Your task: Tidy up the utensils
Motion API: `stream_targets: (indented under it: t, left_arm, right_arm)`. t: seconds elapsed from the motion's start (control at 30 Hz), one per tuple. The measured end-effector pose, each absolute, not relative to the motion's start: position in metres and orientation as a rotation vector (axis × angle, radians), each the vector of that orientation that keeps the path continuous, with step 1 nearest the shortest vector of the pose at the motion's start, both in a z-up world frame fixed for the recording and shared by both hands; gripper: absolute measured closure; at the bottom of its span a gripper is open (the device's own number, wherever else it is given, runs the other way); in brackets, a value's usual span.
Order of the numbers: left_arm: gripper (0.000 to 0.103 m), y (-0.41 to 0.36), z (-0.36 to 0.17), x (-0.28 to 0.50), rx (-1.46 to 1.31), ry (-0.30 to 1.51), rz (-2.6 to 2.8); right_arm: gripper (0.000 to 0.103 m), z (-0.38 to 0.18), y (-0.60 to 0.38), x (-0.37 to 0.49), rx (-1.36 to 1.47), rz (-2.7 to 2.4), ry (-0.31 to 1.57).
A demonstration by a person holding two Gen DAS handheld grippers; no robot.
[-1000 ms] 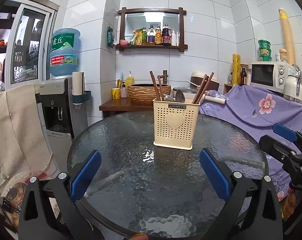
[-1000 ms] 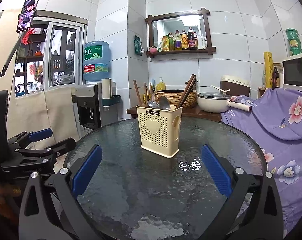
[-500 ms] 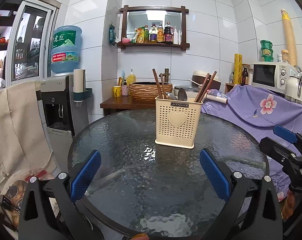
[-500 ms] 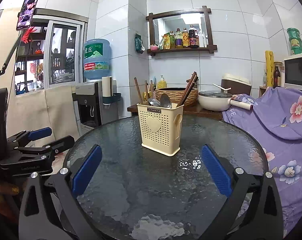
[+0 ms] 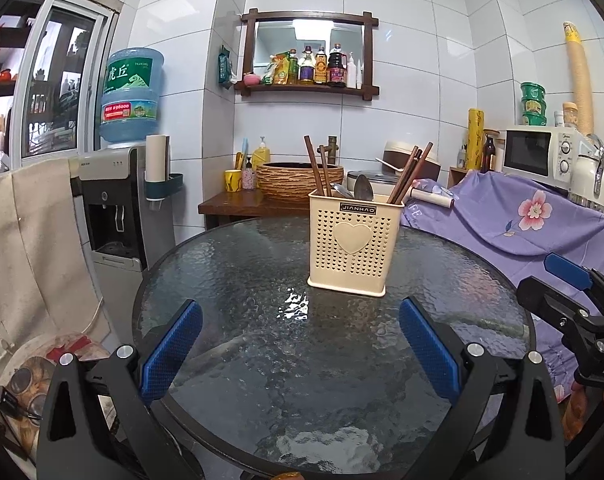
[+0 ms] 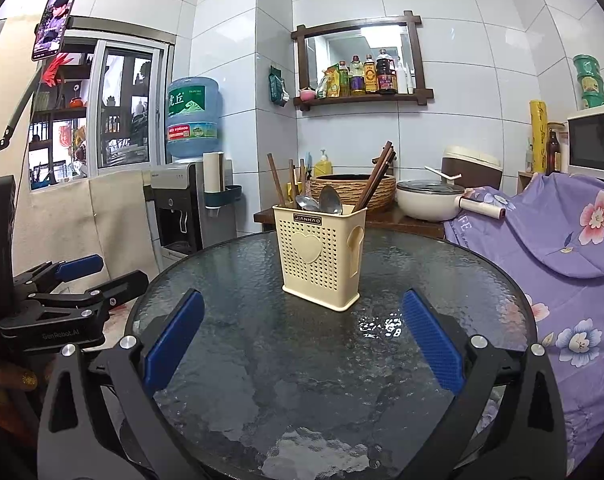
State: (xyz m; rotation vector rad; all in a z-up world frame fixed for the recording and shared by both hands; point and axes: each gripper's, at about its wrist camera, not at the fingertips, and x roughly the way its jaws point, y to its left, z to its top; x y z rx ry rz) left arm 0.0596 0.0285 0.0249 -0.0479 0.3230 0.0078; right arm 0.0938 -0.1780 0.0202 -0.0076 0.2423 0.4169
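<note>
Utensil holder (image 5: 353,245) is standing upright on the round glass table (image 5: 238,280), toward the far half, well ahead of both claws. Wooden chopsticks (image 5: 407,176) and two metal spoons (image 5: 363,189) are sticking out of its top.

Left gripper (image 5: 300,344) is hovering over the near table edge, spread wide, holding nothing; holder is sitting ahead of it, slightly right of centre. Right gripper (image 6: 300,340) is likewise spread wide and holding nothing, holder ahead and near centre.

Bare glass is lying between both claws and the holder. Table rim is curving round on the left and right; purple floral cloth (image 6: 561,240) is sitting close against the right side, a water dispenser (image 5: 114,208) is standing off the left rim.

Right wrist view is showing the holder's side wall with its handle slot, a white pot (image 6: 429,200) on the wooden counter behind, and a phone (image 6: 54,22) on a mount top left. Left wrist view is showing the holder front-on instead, plus a microwave (image 5: 541,152) at far right.
</note>
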Motion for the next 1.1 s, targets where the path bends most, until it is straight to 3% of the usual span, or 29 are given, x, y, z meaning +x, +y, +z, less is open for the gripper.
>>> stream_targets:
  t: [1.1]
  left_arm:
    - [0.006,0.0290,0.0175,0.0647,-0.047,0.368,0.014]
  right_arm:
    - [0.005,0.0144,-0.1798,0.1026,-0.001,0.404,0.271]
